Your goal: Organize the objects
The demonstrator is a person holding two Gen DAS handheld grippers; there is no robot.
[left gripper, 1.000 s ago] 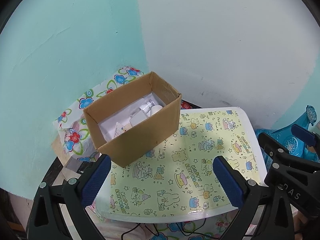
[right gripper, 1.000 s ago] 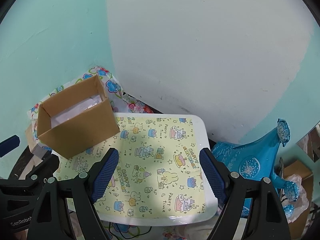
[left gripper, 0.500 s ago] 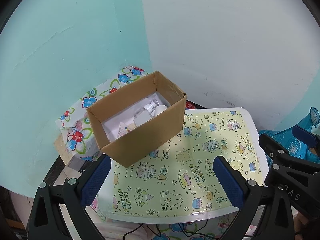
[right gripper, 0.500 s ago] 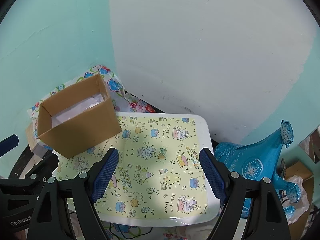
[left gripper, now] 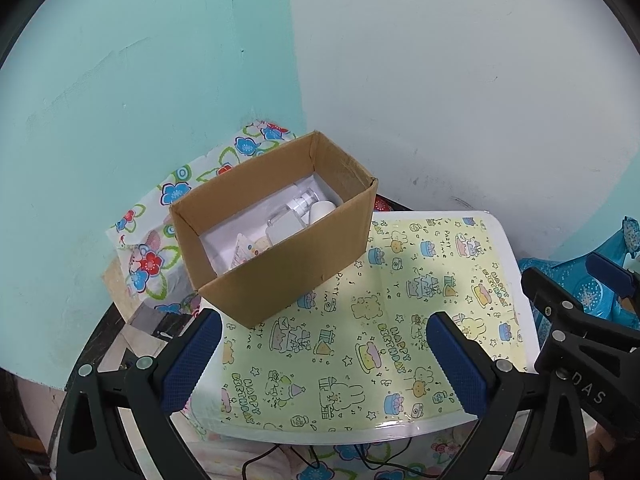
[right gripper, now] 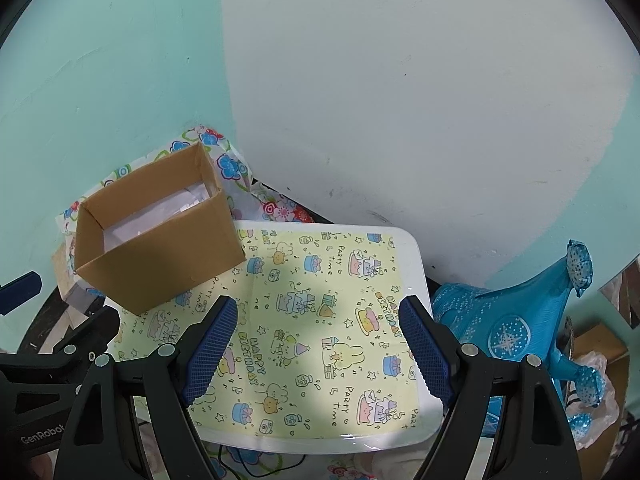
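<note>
Against the two-tone wall, a small white table (left gripper: 502,248) carried a yellow birthday-print sheet (left gripper: 400,320) over nearly all of its top, bare of loose items. On the table's far left corner sat an open cardboard box (left gripper: 288,268), its left end overhanging the edge towards a floral-print cloth (left gripper: 176,192) behind. Off the table's right edge lay a blue sparkly fabric piece (right gripper: 516,320). Above the near edge hung the left gripper (left gripper: 324,360) and the right gripper (right gripper: 316,344), each with its blue-padded fingers spread wide and nothing between them. Inside the box, on a white lining, lay a clear pump bottle (left gripper: 292,212), a round white item (left gripper: 322,210) beside it at the right end, and a small printed packet (left gripper: 244,250) towards the left end. The objects seemed already gathered, so the task looked close to done. The chief risk lay in the box: with one end past the edge, a nudge from either gripper might tip it off the table, and a grip on its thin wall could buckle the card
</note>
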